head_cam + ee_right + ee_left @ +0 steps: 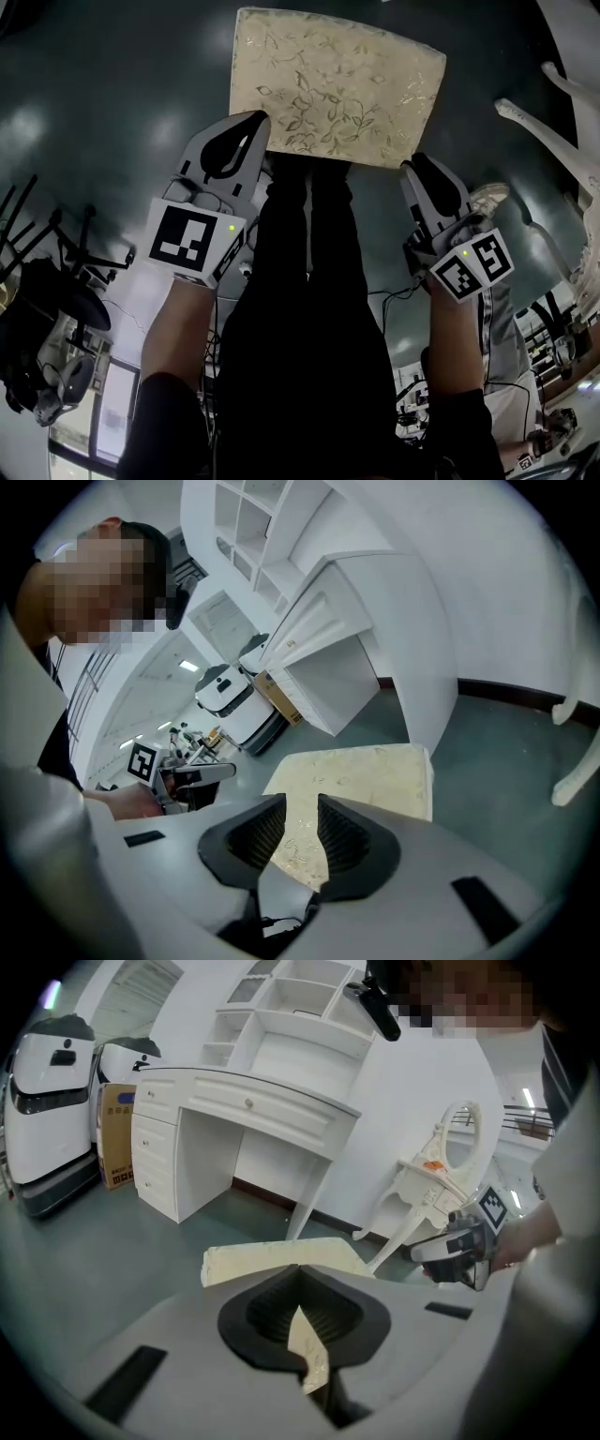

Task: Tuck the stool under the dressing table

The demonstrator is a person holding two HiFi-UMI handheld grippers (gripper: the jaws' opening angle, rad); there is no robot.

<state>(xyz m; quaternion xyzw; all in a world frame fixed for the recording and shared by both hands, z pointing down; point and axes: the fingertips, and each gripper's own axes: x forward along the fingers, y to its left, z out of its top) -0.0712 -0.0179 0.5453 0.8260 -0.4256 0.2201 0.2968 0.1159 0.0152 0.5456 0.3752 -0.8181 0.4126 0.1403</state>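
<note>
Cream stool cushion [336,89] pinched by left gripper [251,131]; right gripper [422,173] parted astride its edge.

Head view: dim overall. The dark floor [112,56] carries soft glare patches, and the stool seat [333,89] is the brightest surface. Left and right gripper views: bright, even light, faint shadows, strong barrel distortion and black vignetted corners. Ceiling lights [192,665] show as small streaks.
</note>
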